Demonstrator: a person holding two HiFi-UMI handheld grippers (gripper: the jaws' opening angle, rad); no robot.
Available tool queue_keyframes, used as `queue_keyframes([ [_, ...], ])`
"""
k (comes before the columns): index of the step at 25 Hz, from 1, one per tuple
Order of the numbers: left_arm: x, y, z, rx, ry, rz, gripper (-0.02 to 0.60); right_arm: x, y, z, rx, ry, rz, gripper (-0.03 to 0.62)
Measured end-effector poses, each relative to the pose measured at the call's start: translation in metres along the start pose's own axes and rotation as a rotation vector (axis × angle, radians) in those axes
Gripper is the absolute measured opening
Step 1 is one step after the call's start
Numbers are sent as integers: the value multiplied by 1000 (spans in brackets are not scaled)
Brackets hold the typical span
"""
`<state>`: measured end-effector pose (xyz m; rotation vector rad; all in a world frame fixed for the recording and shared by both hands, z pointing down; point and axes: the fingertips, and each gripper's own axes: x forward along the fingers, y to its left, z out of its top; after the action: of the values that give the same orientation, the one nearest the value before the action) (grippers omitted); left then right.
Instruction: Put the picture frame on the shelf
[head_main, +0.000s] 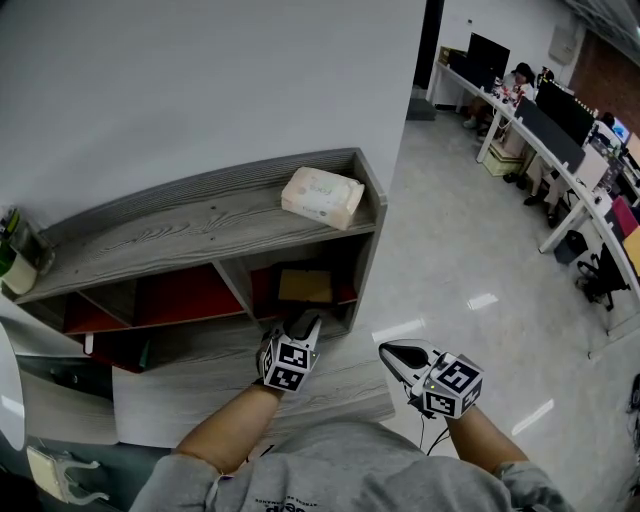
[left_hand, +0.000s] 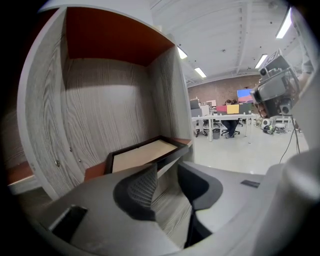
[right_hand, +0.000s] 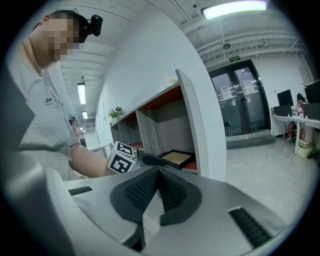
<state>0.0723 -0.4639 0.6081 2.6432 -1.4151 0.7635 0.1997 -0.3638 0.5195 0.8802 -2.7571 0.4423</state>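
Observation:
The picture frame (head_main: 305, 286), black-edged with a tan face, lies flat in the right-hand lower compartment of the grey wooden shelf (head_main: 200, 225). My left gripper (head_main: 303, 325) is just in front of that compartment, pointing into it. In the left gripper view the frame (left_hand: 142, 154) lies just beyond the gripper's tips (left_hand: 167, 172); the jaws stand apart with only the wood surface showing between them. My right gripper (head_main: 390, 352) hangs to the right, off the shelf's side, shut and holding nothing. The right gripper view shows the frame (right_hand: 176, 158) past the shut tips (right_hand: 159, 172).
A white tissue pack (head_main: 322, 196) lies on the shelf's top at the right. A potted plant (head_main: 12, 250) stands at the top's left end. A pale wood-grain tabletop (head_main: 330, 385) is under my hands. Office desks (head_main: 560, 130) with seated people stand far right across the floor.

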Motion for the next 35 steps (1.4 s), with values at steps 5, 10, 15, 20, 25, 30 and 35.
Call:
queue_keyframes([
  [5,2,-5,5,9,-1,-18,132,1,0,1,-2,-2,5,11],
  [10,10,-8,14,29,10,-34,132,1,-1,2,-4,-5,7,11],
  [15,21,-4,19,14,33,-42,132,0,-3,2,-3,-4,3,11],
  [20,26,-2,22,-1,37,-50,121,-5,-6,3,-3,-8,-5,11],
  [25,24,-1,18,-7,38,-37,120,-8,-6,5,-4,-13,-6,11],
  [30,11,0,27,-21,-7,-33,120,-9,-3,7,-9,-19,-1,11],
  [35,-17,-1,39,-102,-109,-52,120,-12,0,12,-26,-28,8,11],
])
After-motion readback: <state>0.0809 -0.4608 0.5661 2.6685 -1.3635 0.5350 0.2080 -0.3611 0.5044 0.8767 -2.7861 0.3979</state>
